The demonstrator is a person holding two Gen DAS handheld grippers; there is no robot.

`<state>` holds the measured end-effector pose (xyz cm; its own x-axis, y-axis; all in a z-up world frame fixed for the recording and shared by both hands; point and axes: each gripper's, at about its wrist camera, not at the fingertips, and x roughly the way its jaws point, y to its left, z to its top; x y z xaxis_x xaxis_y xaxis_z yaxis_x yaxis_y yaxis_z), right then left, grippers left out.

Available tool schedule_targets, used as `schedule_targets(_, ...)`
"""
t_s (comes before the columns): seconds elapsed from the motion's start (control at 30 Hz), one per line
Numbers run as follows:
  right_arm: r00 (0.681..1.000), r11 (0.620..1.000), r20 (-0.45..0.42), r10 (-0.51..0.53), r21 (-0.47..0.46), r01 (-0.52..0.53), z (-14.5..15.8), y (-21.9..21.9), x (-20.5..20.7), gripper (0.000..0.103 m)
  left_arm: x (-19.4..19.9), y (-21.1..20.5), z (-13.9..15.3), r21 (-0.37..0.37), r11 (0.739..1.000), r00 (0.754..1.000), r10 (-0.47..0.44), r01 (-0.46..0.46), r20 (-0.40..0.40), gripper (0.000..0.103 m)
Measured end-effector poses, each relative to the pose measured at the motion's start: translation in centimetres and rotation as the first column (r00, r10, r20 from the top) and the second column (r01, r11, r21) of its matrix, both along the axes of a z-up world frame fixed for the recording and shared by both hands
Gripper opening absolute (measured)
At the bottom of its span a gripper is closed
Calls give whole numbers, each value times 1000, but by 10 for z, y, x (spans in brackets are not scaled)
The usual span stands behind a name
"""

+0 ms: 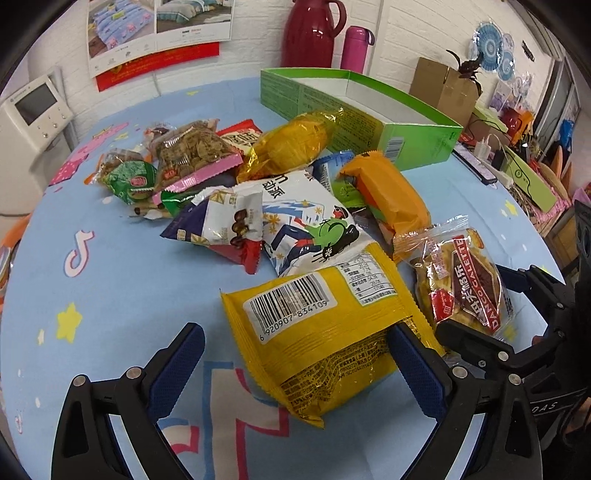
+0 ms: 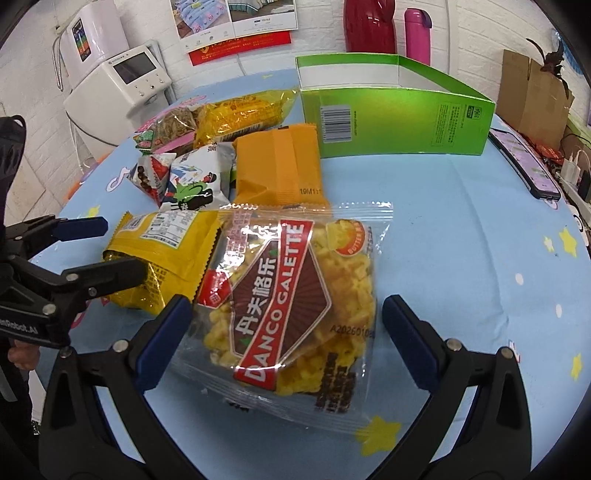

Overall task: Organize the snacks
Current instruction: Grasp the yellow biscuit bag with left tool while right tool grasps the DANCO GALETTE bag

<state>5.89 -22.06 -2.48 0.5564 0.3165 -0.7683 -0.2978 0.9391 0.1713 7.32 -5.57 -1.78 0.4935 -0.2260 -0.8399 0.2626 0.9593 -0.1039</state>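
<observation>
A yellow barcoded snack packet (image 1: 317,325) lies between the fingers of my open left gripper (image 1: 299,354), its right edge against the right finger. To its right, a clear Danco Galette biscuit packet (image 2: 291,288) lies flat between the spread fingers of my open right gripper (image 2: 288,325). Both rest on the blue tablecloth (image 1: 110,288). Behind them is a loose pile of snacks: an orange packet (image 1: 388,195), a white cartoon packet (image 1: 306,221) and a golden bag (image 1: 291,140). An open green box (image 1: 369,107) stands at the back and looks empty.
A dark red jug (image 1: 314,33) and a pink bottle (image 1: 356,48) stand by the back wall. A cardboard box (image 1: 443,88) is behind the green box. A phone (image 2: 524,162) lies at the table's right edge. A white appliance (image 1: 33,122) stands off the left side.
</observation>
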Motion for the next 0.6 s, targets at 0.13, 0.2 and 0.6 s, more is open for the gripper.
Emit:
schedule_targets(0.13, 1000, 1000, 7, 1, -4, -1, -1, 1, -1, 102, 4, 5, -10, -50, 999, 998, 5, -8, -58, 101)
schedule_targets(0.2, 1000, 1000, 12, 2, -3, -2, -1, 2, -1, 102, 2, 4, -11, -42, 999, 999, -11, 9, -50, 99)
schedule_targets(0.6, 998, 999, 52, -44, 24, 43, 11, -6, -15, 70, -7, -6, 7, -113, 992, 998, -50, 48, -22, 23)
